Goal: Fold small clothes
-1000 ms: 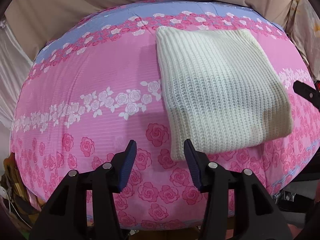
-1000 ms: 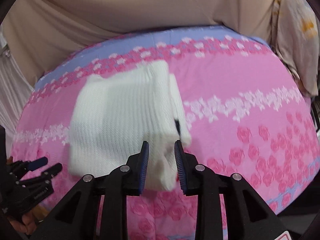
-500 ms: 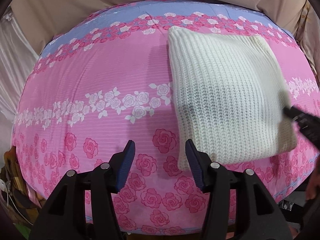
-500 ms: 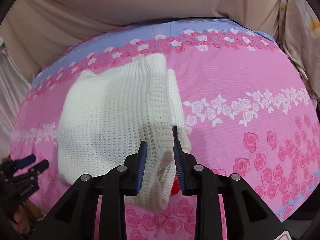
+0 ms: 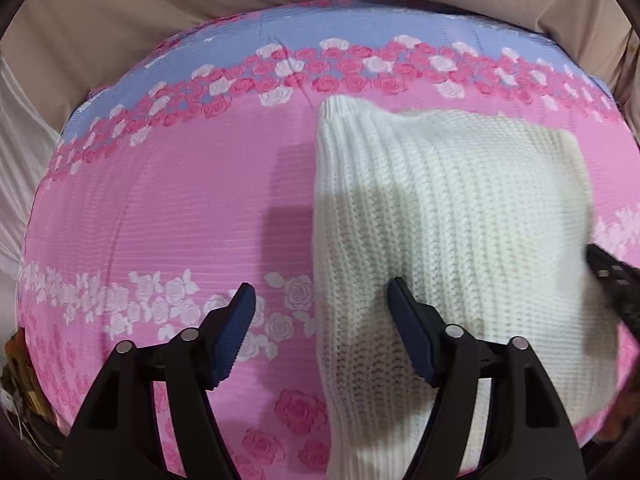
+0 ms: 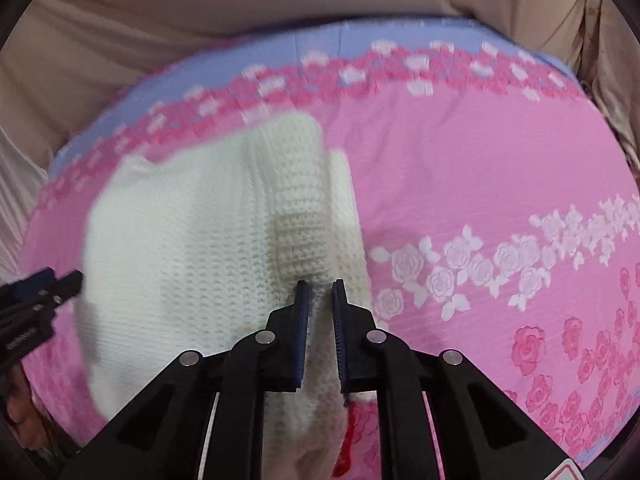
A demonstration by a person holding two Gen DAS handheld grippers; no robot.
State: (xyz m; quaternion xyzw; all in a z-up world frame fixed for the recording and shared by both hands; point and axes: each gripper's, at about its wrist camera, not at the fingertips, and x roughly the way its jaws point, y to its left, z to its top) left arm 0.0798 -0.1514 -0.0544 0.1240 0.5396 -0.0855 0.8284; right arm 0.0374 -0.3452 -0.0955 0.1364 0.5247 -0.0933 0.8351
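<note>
A white knitted garment [image 5: 460,240], folded into a rough square, lies on the pink rose-print sheet [image 5: 180,208]. My left gripper [image 5: 319,290] hangs low over its left edge and its jaws are opening. One finger is over the sheet and the other over the knit, and neither pad presses on the cloth. In the right wrist view the garment [image 6: 192,240] fills the left half. My right gripper [image 6: 320,286] sits at its right edge. Its jaws are closing to a narrow gap packed with knit. A red tag [image 6: 347,436] shows under that edge.
The sheet's blue band [image 6: 400,36] runs along the far side, with beige fabric [image 5: 200,4] bunched behind it. Each gripper appears in the other's view: the right one [image 5: 612,276] and the left one [image 6: 40,286]. Pink sheet spreads on both sides of the garment.
Both grippers came down and closer to the garment. The left jaws spread wider and now straddle its left edge. The right jaws narrowed onto the right edge.
</note>
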